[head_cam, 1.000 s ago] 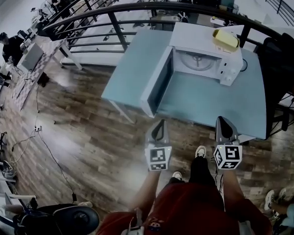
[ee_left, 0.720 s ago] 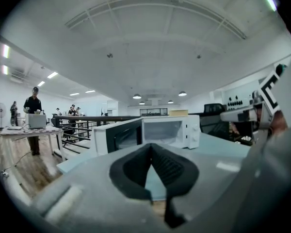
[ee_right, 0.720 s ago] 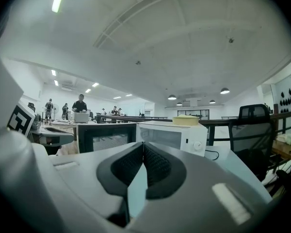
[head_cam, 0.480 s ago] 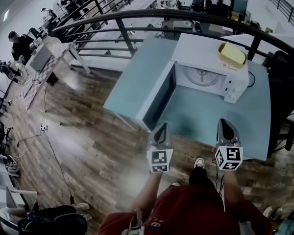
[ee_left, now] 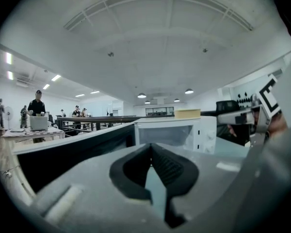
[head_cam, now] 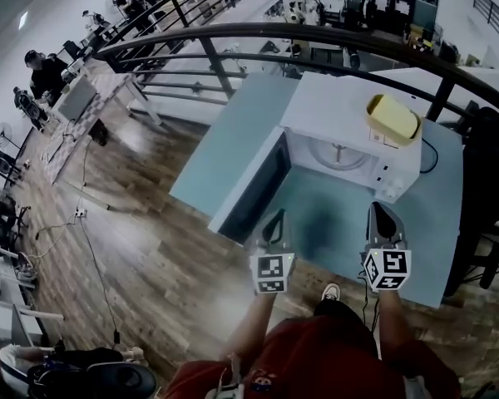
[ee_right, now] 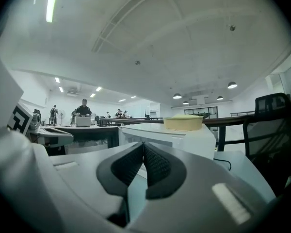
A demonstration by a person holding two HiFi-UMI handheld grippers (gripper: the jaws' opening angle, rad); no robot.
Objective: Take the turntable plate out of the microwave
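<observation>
Pale blue surface (head_cam: 349, 223), head view: a white box-shaped microwave oven (head_cam: 333, 106) stands at upper centre-right of the frame, its dark-windowed door (head_cam: 249, 185) swung open toward the lower left. The round clear glass turntable plate (head_cam: 337, 152) lies flat inside the cavity. A flat yellow container (head_cam: 392, 119) rests on the oven's top, toward the right. The left hand-held gripper (head_cam: 274, 215) and the right hand-held gripper (head_cam: 381, 208) sit side by side at lower centre, both pointing at the oven, well apart from the plate. A curved black metal railing (head_cam: 316, 33) crosses the top; brown wooden plank floor (head_cam: 133, 214) fills the left.

Left gripper view: the left hand-held gripper (ee_left: 151, 147) is closed with nothing between its jaws. The microwave oven (ee_left: 177, 132) stands straight ahead, the yellow container (ee_left: 187, 113) on top; the plate cannot be made out.

Right gripper view: the right hand-held gripper (ee_right: 143, 146) is likewise closed and empty. The oven (ee_right: 184, 139) and yellow container (ee_right: 183, 122) lie ahead, a black office chair (ee_right: 269, 125) at the right.
</observation>
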